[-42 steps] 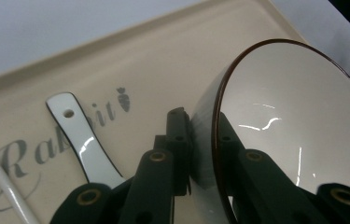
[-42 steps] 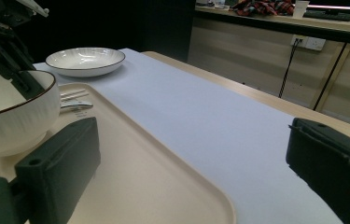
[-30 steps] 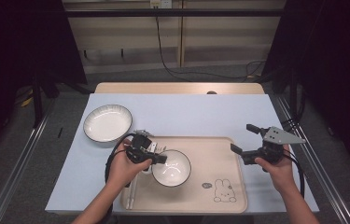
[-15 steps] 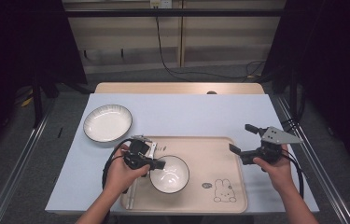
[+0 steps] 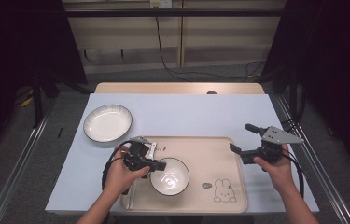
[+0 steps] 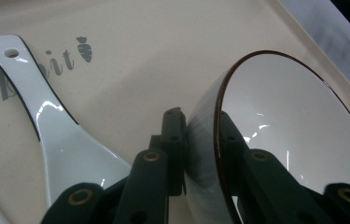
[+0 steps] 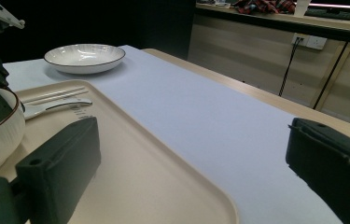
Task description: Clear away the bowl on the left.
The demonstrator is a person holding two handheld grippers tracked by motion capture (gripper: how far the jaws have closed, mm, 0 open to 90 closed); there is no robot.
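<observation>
White bowl [image 5: 170, 176] with dark rim sits upright on the beige tray [image 5: 219, 158]

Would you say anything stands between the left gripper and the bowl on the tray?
Nothing visible does. The left gripper already straddles the rim of the white bowl, one jaw outside the wall and one inside, on the beige tray. The white spoon lies off to the side.

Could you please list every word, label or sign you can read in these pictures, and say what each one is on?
"ab" and "it": parts of a grey word on the tray, its middle hidden by the spoon; a carrot sign follows.
Rabbit drawing on the tray: no words.
Small round grey mark beside it: too small to read.
</observation>
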